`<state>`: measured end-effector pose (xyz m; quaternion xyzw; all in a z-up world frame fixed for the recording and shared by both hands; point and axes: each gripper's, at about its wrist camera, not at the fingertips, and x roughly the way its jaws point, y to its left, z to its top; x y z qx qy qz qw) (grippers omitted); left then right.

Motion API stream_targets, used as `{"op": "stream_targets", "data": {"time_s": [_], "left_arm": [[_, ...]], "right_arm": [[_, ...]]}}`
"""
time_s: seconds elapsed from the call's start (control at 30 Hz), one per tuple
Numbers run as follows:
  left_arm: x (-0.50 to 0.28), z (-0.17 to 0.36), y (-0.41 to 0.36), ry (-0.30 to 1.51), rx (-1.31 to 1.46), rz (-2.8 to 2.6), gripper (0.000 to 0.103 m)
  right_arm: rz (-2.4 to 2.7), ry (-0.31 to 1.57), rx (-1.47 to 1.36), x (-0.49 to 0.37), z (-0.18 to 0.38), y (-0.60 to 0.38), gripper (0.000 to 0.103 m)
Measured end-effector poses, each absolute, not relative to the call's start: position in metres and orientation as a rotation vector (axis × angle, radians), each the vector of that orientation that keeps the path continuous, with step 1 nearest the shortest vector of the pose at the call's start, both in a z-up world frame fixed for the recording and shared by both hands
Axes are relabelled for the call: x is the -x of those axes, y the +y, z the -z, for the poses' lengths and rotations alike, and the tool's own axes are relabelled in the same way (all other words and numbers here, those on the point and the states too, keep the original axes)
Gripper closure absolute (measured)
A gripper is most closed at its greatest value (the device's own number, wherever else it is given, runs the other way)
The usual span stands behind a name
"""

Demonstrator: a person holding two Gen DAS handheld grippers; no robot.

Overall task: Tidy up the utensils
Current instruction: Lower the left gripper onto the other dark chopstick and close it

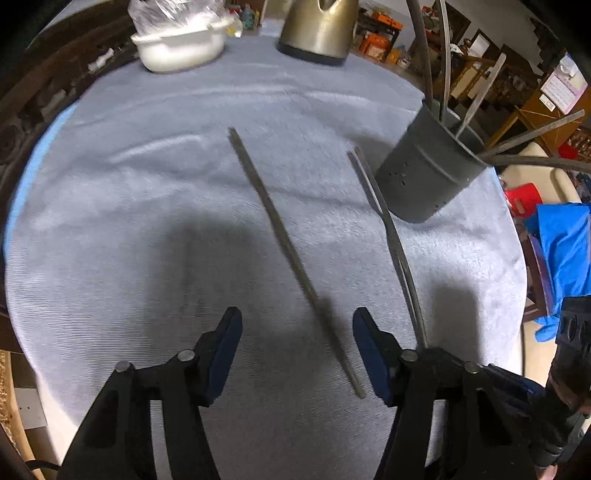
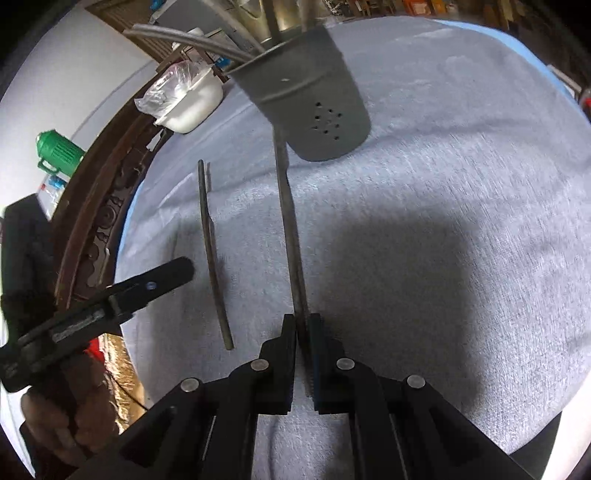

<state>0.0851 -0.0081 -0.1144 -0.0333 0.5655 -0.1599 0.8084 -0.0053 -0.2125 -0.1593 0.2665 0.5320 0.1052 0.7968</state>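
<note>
A dark grey perforated utensil holder [image 1: 428,173] [image 2: 306,107] stands on the grey cloth with several utensils in it. One long thin metal utensil [image 1: 280,240] [image 2: 212,254] lies flat on the cloth. A second thin utensil [image 1: 388,229] [image 2: 291,236] is held by its near end and points toward the holder. My right gripper [image 2: 303,325] is shut on that second utensil. My left gripper [image 1: 297,321] is open and empty, just above the near end of the lying utensil; it also shows in the right wrist view [image 2: 147,284].
A white tub with a plastic bag [image 1: 181,40] [image 2: 188,99] and a metal kettle [image 1: 317,29] stand at the far side of the cloth-covered table [image 1: 129,221]. A carved wooden edge [image 2: 99,206] runs along the left. Blue fabric [image 1: 565,243] lies off the right edge.
</note>
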Motion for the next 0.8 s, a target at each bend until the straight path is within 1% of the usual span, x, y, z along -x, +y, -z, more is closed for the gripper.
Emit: {"op": "stream_targets", "data": {"time_s": [0.03,0.1,0.13,0.2,0.23,0.3,0.4,0.8], "left_arm": [[-0.086,0.118,-0.011,1.218,0.072,0.350,0.043],[-0.087,0.124,-0.016,1.235,0.066,0.355,0.053],[-0.086,0.125,-0.019,1.227,0.055,0.356,0.053],[-0.086,0.126,-0.022,1.219,0.042,0.374,0.058],[-0.086,0.127,-0.022,1.208,0.036,0.371,0.064],[-0.086,0.128,-0.020,1.195,0.021,0.358,0.083],[-0.089,0.131,-0.011,1.201,0.045,0.363,0.094],[-0.071,0.134,0.021,1.242,0.119,0.358,0.096]], "right_arm": [[-0.228,1.143,-0.581,0.005,0.159,-0.213,0.096],[-0.230,1.140,-0.582,0.006,0.160,-0.213,0.095],[-0.232,1.137,-0.577,0.006,0.160,-0.213,0.095],[-0.233,1.132,-0.572,0.007,0.159,-0.212,0.094],[-0.234,1.131,-0.572,0.007,0.159,-0.212,0.094],[-0.235,1.129,-0.571,0.008,0.160,-0.213,0.094],[-0.237,1.126,-0.573,0.006,0.160,-0.211,0.094],[-0.228,1.122,-0.581,0.006,0.161,-0.210,0.094]]}}
